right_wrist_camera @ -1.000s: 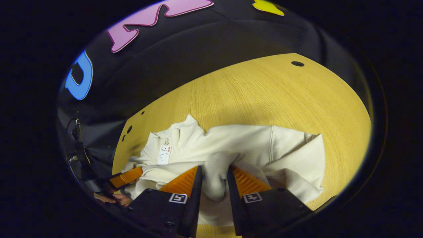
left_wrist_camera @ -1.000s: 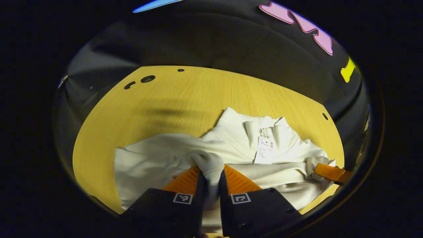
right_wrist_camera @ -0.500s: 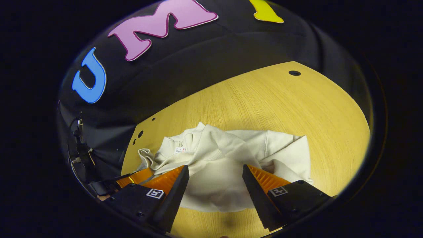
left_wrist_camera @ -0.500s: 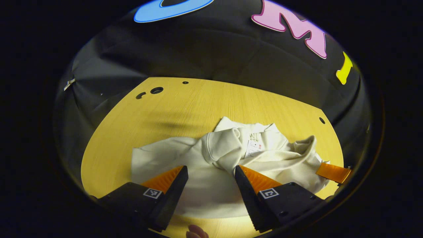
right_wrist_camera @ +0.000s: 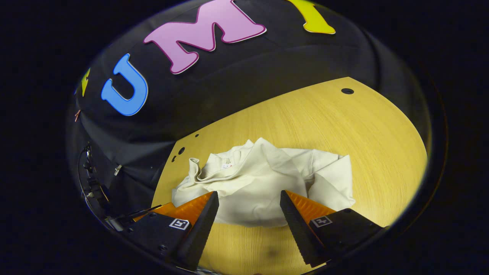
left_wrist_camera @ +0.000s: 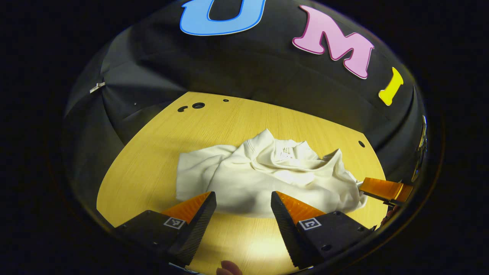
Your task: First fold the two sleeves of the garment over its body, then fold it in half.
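Note:
A cream garment (left_wrist_camera: pixel 267 175) lies in a rumpled, folded bundle on the yellow wooden table (left_wrist_camera: pixel 160 152), its collar and small tag facing the far side. In the left gripper view my left gripper (left_wrist_camera: pixel 240 202) stands open just short of the garment's near edge, with nothing between its fingers. Over in the right gripper view the same garment (right_wrist_camera: pixel 259 179) lies folded, and my right gripper (right_wrist_camera: pixel 248 202) is open at its near edge, holding nothing. The other gripper's finger (left_wrist_camera: pixel 384 189) shows at the garment's right end in the left gripper view.
The table has small round holes near its far corners (left_wrist_camera: pixel 198 105) (right_wrist_camera: pixel 347 91). Black cloth walls close the booth behind the table. A fingertip (left_wrist_camera: pixel 228 267) shows at the bottom edge of the left gripper view.
Both grippers let go of the garment's fabric, opened wide and drew back toward me. The folded-over part now lies on the body, and the garment looks farther off.

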`<state>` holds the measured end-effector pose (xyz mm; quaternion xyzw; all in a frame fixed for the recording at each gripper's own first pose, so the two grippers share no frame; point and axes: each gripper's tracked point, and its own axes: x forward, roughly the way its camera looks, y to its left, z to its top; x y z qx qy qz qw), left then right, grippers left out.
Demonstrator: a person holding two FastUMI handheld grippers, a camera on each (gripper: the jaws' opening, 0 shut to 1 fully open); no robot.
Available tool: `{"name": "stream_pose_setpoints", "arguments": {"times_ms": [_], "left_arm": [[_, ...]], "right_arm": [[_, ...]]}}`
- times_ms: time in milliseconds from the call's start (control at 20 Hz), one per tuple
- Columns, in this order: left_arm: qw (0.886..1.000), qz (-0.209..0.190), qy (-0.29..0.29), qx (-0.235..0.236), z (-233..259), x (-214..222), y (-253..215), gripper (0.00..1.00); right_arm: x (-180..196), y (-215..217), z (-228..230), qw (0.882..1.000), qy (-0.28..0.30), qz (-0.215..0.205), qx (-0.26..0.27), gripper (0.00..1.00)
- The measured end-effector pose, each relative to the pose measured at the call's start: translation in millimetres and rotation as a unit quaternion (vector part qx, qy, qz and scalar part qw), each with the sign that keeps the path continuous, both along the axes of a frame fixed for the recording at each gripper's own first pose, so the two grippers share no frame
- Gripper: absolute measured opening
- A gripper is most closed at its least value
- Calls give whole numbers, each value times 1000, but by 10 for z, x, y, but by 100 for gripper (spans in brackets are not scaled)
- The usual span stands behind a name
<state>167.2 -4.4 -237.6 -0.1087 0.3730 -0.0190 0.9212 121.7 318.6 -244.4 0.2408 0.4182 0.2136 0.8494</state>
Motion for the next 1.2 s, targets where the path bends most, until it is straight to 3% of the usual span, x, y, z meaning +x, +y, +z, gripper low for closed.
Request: {"name": "stream_pose_setpoints", "arguments": {"times_ms": [50, 100, 600, 1200], "left_arm": [[1000, -5, 0, 6, 18, -63, -13, 87], [1000, -11, -1, 13, 43, -124, -33, 92], [997, -59, -13, 40, 132, -574, -316, 92], [998, -45, -12, 29, 155, -628, -302, 92]], "right_arm": [[-16, 12, 31, 1000, -2, 6, 3, 99], [-41, -4, 57, 1000, -5, 5, 2, 98], [-327, -91, 132, 999, -14, 36, -1, 98], [-400, -134, 140, 999, -16, 39, -1, 98]]}}
